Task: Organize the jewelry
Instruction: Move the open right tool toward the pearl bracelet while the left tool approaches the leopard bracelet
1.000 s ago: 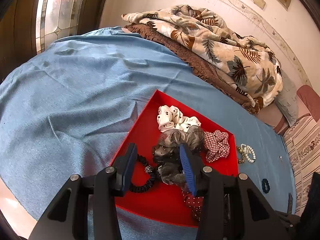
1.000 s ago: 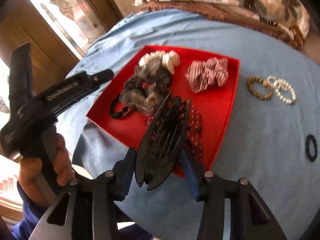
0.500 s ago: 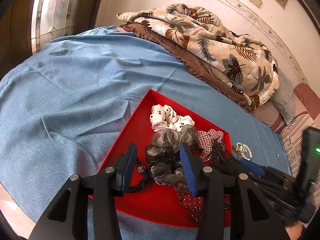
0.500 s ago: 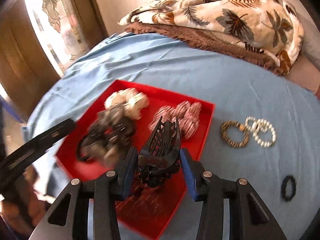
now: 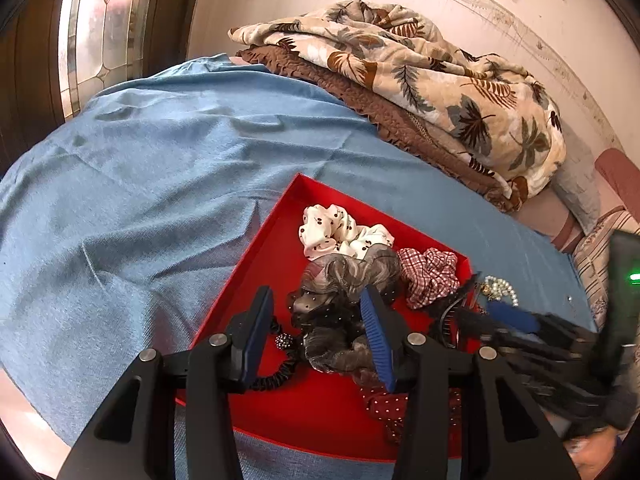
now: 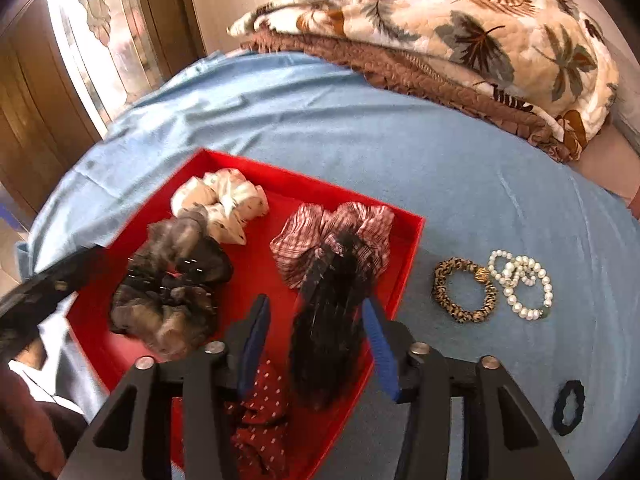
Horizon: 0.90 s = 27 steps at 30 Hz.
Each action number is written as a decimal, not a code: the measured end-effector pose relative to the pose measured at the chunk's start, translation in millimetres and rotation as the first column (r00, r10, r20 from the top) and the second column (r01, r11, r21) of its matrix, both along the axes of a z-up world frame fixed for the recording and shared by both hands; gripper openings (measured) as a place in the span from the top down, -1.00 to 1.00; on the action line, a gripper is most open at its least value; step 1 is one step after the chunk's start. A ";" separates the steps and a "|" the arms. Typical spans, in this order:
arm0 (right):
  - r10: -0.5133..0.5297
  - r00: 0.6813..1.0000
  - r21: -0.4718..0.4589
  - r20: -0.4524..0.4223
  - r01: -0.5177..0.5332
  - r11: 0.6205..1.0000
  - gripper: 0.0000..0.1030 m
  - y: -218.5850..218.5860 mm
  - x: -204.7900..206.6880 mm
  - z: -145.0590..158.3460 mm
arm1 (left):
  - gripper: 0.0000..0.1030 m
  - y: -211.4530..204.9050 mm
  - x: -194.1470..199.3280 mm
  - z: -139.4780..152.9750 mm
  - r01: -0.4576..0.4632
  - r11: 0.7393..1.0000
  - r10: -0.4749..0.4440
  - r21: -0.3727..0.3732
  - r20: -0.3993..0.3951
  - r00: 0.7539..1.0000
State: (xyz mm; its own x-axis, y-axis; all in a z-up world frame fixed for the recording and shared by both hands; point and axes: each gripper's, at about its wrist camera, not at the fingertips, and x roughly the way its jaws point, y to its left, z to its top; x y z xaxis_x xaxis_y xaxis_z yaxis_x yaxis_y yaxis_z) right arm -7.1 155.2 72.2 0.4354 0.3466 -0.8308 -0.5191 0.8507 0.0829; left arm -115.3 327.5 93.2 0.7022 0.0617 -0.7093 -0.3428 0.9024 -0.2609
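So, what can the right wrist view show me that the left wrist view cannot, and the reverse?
Only the right wrist view shows the leopard-print bracelet and the small black hair tie on the blue cloth, and the black claw clip, blurred, between the right gripper's opening jaws.

Only the left wrist view shows the black spiral hair tie below the open left gripper.

Both show the red tray, its scrunchies and the leaf-print blanket.

A home bedroom. There's a bed (image 5: pixel 160 184) under a blue sheet, a leaf-print blanket (image 5: pixel 432 76) heaped on it. Stained-glass door (image 5: pixel 100 28) beyond.
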 end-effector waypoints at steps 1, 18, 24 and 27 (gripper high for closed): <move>-0.002 1.000 0.023 0.009 0.002 1.000 -0.25 -7.7 -3.7 7.0 | 0.09 -0.2 -0.1 -0.2 -0.002 1.000 0.002 0.002 -0.001 1.000; -0.392 0.919 0.005 0.040 0.392 0.920 -0.38 -268.5 -39.3 25.1 | 0.06 -44.5 -0.2 -0.3 0.019 0.991 -0.016 0.132 -0.027 1.000; -0.432 0.901 0.046 0.036 0.430 0.901 -0.38 -305.2 -39.8 19.8 | 0.06 -94.7 -4.5 21.1 0.129 0.978 -0.126 0.164 -0.024 0.992; -0.433 0.901 0.065 0.023 0.431 0.900 -0.38 -305.1 -34.5 10.7 | 0.06 -124.9 1.8 31.6 0.207 0.964 -0.204 0.167 -0.032 0.978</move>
State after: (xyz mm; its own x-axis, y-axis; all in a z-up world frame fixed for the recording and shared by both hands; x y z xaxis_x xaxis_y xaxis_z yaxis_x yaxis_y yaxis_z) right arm -41.6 -149.9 82.9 0.5818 0.1641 -0.7966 -0.1055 0.9864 0.1262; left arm -113.4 202.6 124.8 0.7024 0.0367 -0.7109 -0.1479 0.9844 -0.0953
